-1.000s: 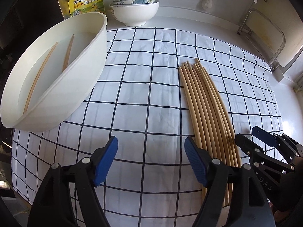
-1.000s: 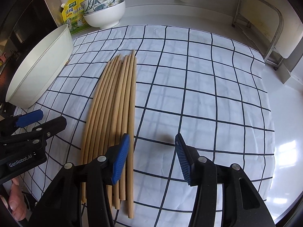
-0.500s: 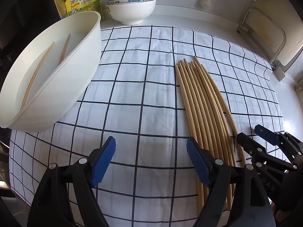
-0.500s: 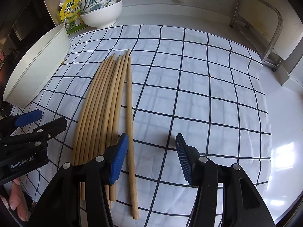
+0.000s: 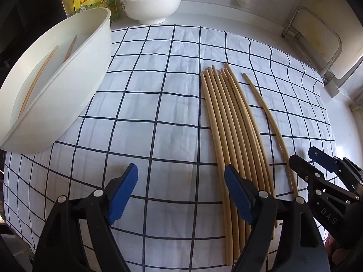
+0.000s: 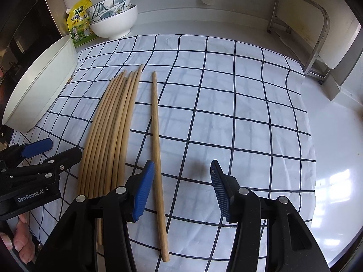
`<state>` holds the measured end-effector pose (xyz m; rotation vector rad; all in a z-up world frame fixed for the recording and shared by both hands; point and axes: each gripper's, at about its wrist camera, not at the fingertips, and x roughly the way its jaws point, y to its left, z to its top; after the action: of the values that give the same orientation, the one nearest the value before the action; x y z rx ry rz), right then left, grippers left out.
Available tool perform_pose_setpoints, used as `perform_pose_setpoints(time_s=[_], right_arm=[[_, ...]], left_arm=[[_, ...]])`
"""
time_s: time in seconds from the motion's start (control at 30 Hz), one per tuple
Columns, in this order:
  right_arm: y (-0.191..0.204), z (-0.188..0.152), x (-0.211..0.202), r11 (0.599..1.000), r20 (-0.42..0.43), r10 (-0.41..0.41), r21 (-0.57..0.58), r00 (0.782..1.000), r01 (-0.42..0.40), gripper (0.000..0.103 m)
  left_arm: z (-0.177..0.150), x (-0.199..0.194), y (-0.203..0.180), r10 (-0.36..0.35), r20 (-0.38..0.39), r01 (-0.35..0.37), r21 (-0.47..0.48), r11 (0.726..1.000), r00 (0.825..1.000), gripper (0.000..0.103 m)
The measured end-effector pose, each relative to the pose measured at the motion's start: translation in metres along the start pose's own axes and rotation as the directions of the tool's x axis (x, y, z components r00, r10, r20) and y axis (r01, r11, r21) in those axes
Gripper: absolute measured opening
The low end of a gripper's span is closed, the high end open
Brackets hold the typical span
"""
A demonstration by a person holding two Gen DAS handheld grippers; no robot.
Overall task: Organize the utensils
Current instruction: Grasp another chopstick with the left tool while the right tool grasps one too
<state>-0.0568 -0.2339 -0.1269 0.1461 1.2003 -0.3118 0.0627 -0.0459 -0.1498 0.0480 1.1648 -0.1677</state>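
Left gripper [image 5: 179,192] jaws open, empty; right gripper [image 6: 181,188] jaws open, 1 chopstick [image 6: 156,140] between.

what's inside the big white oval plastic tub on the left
Two wooden chopsticks lie inside the big white oval plastic tub, along its floor. The near wall hides their lower ends and the rest of the floor.
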Motion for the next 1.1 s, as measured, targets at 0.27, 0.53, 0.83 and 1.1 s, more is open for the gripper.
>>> perform_pose_setpoints(time_s=[0.27,0.53,0.83,1.1], right_arm=[[0.001,0.0,0.001,1.0,-0.001,0.002,-0.001,1.0,-0.002,0.049],[0.001,0.002,0.001,1.0,-0.004,0.005,-0.015,1.0,-0.005,0.051],[0.008,0.009,0.014,0.998,-0.015,-0.029,-0.058,0.999,0.028,0.051],[0.018,0.011,0.015,0.995,0.001,-0.013,-0.098,1.0,0.013,0.039]], left_arm=[[-0.002,0.005,-0.007,0.03,-0.003,-0.03,0.025,0.999,1.0,0.08],[-0.009,0.008,-0.001,0.069,-0.022,-0.069,0.032,0.997,0.997,0.083],[0.002,0.012,0.009,0.084,-0.016,-0.084,-0.011,0.996,0.996,0.083],[0.004,0.007,0.002,0.055,0.0,-0.055,0.006,0.998,0.998,0.048]])
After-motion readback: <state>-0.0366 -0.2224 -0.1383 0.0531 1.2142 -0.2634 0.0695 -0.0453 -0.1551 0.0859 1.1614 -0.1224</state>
